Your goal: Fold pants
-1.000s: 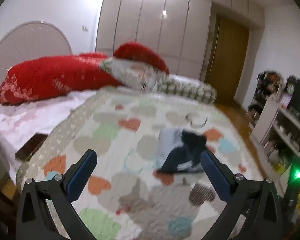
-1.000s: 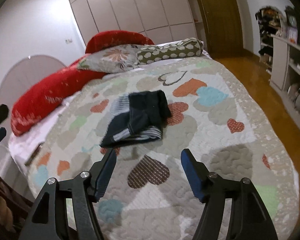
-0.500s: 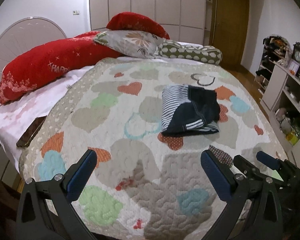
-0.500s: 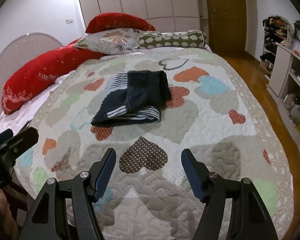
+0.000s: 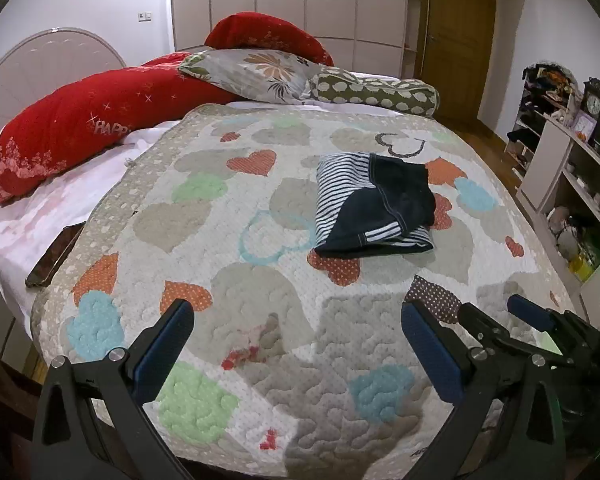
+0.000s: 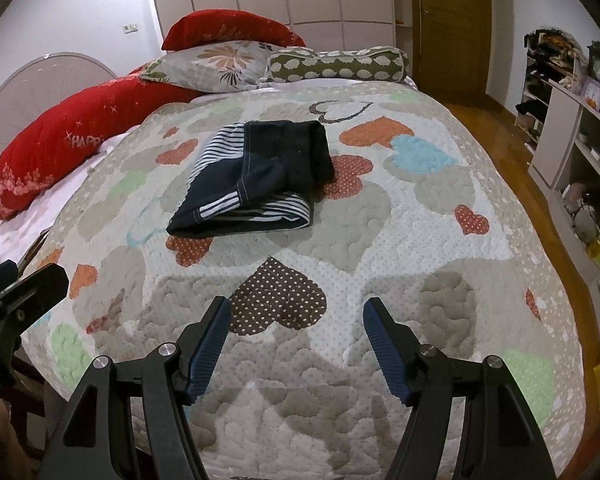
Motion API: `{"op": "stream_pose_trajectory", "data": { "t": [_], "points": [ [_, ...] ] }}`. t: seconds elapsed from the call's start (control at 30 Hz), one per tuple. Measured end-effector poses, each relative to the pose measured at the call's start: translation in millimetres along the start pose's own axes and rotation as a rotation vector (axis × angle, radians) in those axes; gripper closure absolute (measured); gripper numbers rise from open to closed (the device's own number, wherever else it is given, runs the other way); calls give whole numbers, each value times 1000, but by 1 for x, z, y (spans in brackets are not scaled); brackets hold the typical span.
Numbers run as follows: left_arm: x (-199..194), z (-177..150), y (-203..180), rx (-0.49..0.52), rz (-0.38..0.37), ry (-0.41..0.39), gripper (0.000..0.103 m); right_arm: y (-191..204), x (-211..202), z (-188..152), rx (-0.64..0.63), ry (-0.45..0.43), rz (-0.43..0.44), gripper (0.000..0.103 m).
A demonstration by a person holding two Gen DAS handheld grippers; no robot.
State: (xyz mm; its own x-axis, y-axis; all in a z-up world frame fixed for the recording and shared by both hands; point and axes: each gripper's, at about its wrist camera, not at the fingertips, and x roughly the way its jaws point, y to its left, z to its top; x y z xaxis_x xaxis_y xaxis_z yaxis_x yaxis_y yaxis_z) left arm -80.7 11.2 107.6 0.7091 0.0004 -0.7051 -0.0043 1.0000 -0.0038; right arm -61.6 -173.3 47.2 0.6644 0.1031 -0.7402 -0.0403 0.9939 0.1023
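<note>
1. The pants (image 5: 374, 210), dark navy with striped white-and-navy panels, lie in a folded bundle on the heart-patterned quilt (image 5: 260, 280), about mid-bed and a little to the right of centre in the left wrist view.
2. The left gripper (image 5: 296, 332) hangs over the near end of the quilt with its jaws spread wide and nothing between them; the pants are well apart from it, farther up the bed and to the right.
3. The right gripper (image 6: 296, 320) is also parted wide and empty, above a brown dotted heart (image 6: 280, 300) near the foot of the bed; the pants (image 6: 256, 176) lie beyond it, slightly to the left.
4. In the left wrist view the right gripper shows at the near right edge, beside the left one.
5. Writing: the long red pillow (image 5: 80, 120) at the far left carries silver letters reading "HAPP", the rest hidden by a fold.
6. A dark phone (image 5: 54, 254) lies on the pale sheet at the quilt's left edge.
</note>
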Motion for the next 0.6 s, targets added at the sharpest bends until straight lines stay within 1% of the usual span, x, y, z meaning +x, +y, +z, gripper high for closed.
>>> {"op": "stream_pose_trajectory", "data": {
  "t": [0.6],
  "points": [
    [10,-7,-1,1,-32,61,0,-1,4,-2,8,18,-10,29]
  ]
}}
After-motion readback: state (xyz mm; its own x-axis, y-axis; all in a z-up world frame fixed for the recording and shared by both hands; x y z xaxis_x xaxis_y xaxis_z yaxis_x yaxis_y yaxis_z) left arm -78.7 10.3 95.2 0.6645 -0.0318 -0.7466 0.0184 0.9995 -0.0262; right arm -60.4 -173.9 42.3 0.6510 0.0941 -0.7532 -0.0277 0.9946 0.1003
